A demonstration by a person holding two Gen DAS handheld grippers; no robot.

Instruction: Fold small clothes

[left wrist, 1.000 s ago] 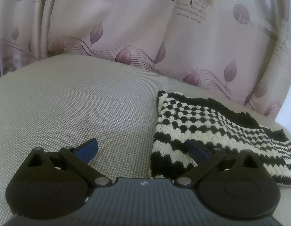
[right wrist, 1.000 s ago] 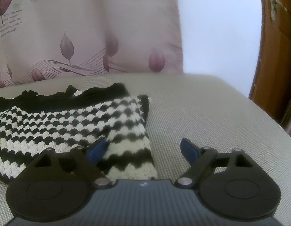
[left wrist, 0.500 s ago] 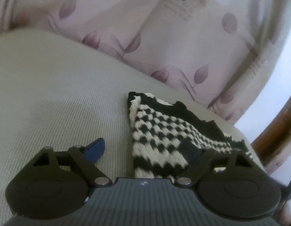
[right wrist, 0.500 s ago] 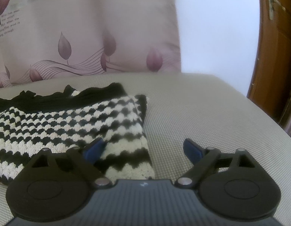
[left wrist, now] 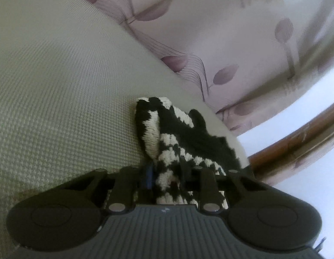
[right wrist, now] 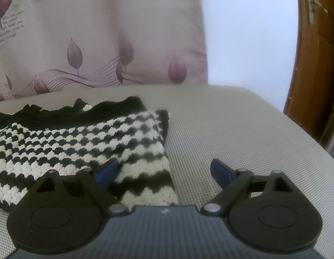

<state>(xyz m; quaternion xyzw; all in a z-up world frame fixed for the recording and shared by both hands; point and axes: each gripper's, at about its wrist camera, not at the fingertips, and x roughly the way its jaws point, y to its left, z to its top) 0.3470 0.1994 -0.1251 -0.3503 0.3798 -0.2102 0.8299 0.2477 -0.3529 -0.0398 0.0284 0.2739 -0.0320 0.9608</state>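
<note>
- Left gripper (left wrist: 164, 179): jaws just closing, now pinched on a bunched near edge of the black-and-white knit garment (left wrist: 179, 142); fabric gathered and lifted between the fingers.
- Right gripper (right wrist: 164, 170): jaws spread wide, nothing clamped; left blue fingertip (right wrist: 107, 170) over the garment's near right corner, right fingertip over bare cushion.
- Garment (right wrist: 80, 138): lying on the beige woven cushion (right wrist: 231, 129), toward its left side in the right wrist view.
- Behind, far side: pink leaf-print curtain (right wrist: 102, 43); wooden door (right wrist: 313, 64) at far right.
</note>
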